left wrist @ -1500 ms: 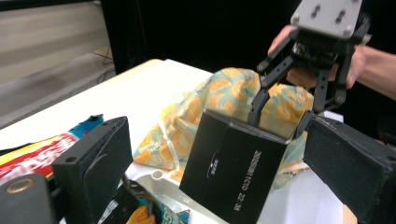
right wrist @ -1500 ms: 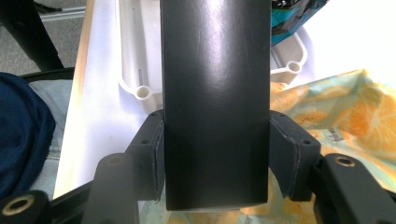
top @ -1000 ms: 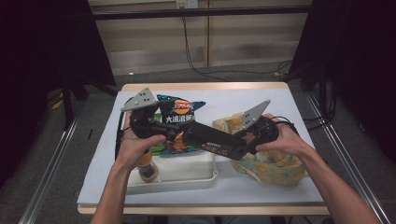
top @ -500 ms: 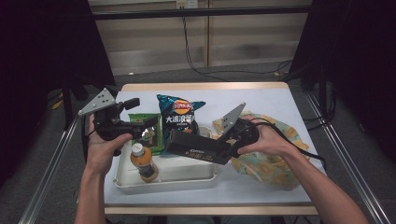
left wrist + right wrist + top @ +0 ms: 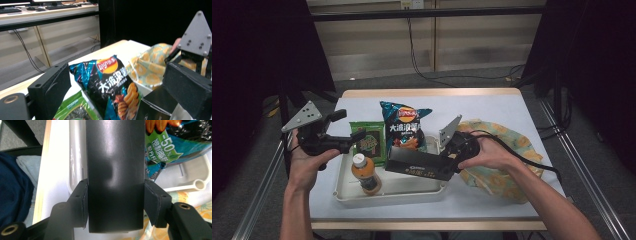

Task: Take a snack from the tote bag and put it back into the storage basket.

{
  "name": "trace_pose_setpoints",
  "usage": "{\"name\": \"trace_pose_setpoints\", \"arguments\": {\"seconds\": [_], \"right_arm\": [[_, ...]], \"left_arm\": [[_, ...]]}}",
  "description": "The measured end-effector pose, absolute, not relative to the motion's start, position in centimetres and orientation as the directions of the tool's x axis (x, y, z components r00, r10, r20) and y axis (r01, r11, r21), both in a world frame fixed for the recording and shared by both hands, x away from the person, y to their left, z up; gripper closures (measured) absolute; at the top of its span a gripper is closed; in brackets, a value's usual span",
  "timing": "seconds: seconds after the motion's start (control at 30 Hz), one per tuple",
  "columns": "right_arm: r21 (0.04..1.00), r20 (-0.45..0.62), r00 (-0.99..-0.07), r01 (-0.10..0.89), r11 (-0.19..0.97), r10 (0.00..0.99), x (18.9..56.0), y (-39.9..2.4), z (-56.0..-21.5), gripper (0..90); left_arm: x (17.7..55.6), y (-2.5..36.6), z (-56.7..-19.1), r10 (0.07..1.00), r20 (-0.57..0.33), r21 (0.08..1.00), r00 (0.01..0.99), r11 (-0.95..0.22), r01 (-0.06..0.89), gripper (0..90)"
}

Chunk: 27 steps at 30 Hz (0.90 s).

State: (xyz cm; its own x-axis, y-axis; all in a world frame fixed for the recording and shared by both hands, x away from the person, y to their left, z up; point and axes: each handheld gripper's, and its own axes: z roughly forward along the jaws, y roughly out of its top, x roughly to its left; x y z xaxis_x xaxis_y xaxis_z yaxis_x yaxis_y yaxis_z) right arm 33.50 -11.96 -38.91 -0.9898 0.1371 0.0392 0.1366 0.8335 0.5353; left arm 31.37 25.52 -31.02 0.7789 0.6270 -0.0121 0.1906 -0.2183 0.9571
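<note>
My right gripper (image 5: 443, 162) (image 5: 116, 202) is shut on one end of a long black box (image 5: 417, 166) (image 5: 115, 165), held level over the white tray (image 5: 387, 200) (image 5: 75, 157). The box's near end (image 5: 155, 105) also appears in the left gripper view. Left of the tray, my left gripper (image 5: 347, 125) (image 5: 117, 75) stands open and holds nothing. It faces a blue Lay's chips bag (image 5: 404, 125) (image 5: 110, 82) and a green snack pack (image 5: 369, 141) (image 5: 77, 110). An orange-drink bottle (image 5: 364, 174) lies in the tray.
A yellow patterned cloth bag (image 5: 504, 162) (image 5: 147, 70) lies right of the tray, under the right forearm. The white-covered table (image 5: 512, 107) is bare at the back right. Metal rails run along both sides of the table.
The left hand has drawn its gripper away to the left, off the tray, uncovering the bottle. The right gripper has carried the black box a little left and lower over the tray.
</note>
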Motion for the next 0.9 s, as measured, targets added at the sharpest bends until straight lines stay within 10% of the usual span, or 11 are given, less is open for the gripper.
{"name": "trace_pose_setpoints", "arguments": {"seconds": [0.9], "right_arm": [[0.418,0.033,-0.994,0.105,0.902,0.1,33.5,-8.3,-37.9,43.8]], "left_arm": [[31.0,28.8,-30.9,0.662,-0.043,0.966,0.748,-0.163,0.2,6.0]]}}
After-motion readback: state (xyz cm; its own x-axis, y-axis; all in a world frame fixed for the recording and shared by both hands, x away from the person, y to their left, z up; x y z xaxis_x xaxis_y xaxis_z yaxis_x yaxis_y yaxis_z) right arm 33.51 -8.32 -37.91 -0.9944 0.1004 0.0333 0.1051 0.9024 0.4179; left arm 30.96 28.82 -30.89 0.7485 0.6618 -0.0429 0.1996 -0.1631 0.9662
